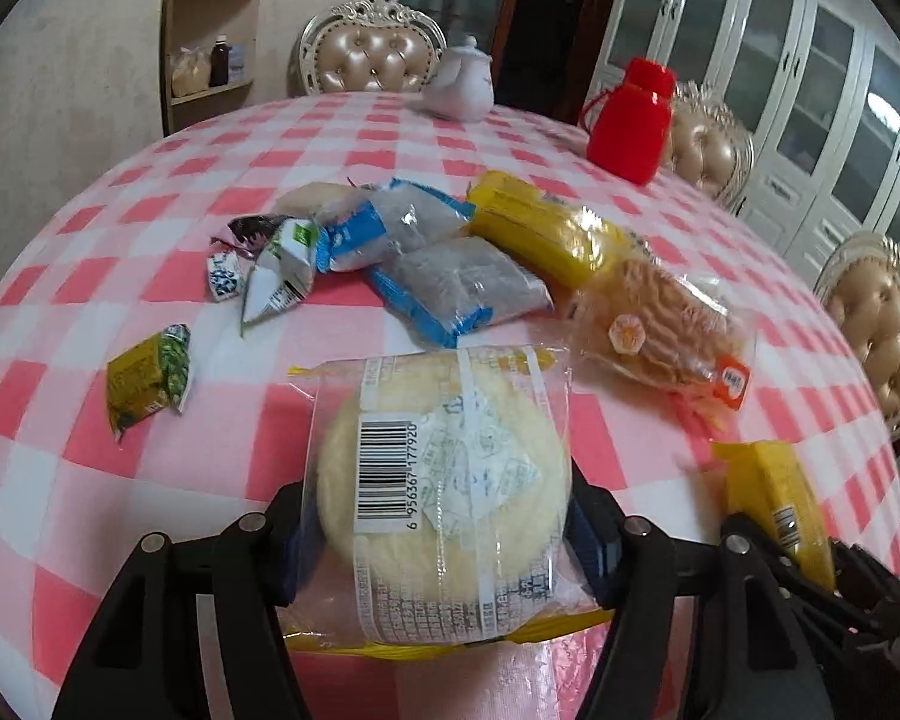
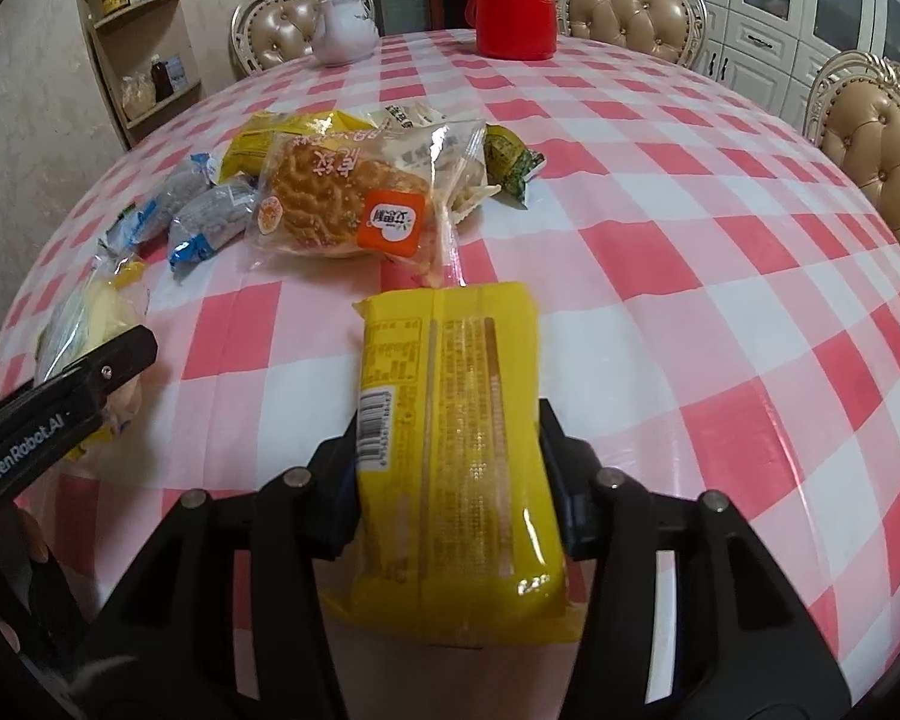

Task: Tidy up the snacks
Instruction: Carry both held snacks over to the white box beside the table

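Early on, I judge: my left gripper [image 1: 438, 546] clamps the round pale cake in clear wrap [image 1: 444, 474], my right gripper [image 2: 450, 480] grips the yellow foil bar packet [image 2: 456, 444], remaining packets heaped unsorted before the red plastic jug [image 1: 630, 120].

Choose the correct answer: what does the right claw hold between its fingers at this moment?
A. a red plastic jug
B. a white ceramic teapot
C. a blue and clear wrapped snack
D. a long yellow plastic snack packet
D: in the right wrist view the right claw is closed on the long yellow plastic snack packet, while the red plastic jug and the white ceramic teapot stand far back on the checked table.
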A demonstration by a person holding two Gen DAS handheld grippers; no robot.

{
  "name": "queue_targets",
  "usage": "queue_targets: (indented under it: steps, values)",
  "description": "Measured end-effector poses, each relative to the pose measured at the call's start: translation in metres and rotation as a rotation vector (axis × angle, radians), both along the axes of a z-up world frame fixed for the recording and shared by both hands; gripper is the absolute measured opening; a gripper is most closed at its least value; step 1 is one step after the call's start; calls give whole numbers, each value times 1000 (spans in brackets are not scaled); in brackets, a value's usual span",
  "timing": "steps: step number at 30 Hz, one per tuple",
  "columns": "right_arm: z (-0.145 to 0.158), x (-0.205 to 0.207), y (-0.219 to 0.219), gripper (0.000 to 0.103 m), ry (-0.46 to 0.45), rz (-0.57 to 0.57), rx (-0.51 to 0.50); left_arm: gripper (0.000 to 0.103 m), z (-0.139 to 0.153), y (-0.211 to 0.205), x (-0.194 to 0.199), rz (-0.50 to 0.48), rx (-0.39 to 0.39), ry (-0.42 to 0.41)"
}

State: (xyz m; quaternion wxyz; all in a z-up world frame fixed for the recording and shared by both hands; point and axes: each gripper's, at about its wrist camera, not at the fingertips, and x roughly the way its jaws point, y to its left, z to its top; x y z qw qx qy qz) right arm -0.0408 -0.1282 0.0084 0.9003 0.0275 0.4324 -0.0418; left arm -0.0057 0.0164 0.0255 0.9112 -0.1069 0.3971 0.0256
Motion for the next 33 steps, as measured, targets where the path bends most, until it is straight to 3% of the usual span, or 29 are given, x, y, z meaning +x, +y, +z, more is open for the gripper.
queue_targets:
  steps: [7, 12, 21, 23, 33]
  values:
    - [13, -12, -5, 52, -106, 7, 64, 67, 3, 7, -13, 0, -37, -14]
    - [20, -24, -15, 52, -159, -2, 233, 67, 8, 4, -25, -6, -21, -55]
    - [22, -62, -14, 52, -237, -45, 272, 67, 12, -10, -44, -50, -21, -92]
    - [28, -75, -15, 52, -293, -40, 272, 67, 10, -13, -47, -52, -22, -90]
    - [25, -104, -25, 52, -248, -46, 301, 67, 9, -28, -75, -83, -31, -98]
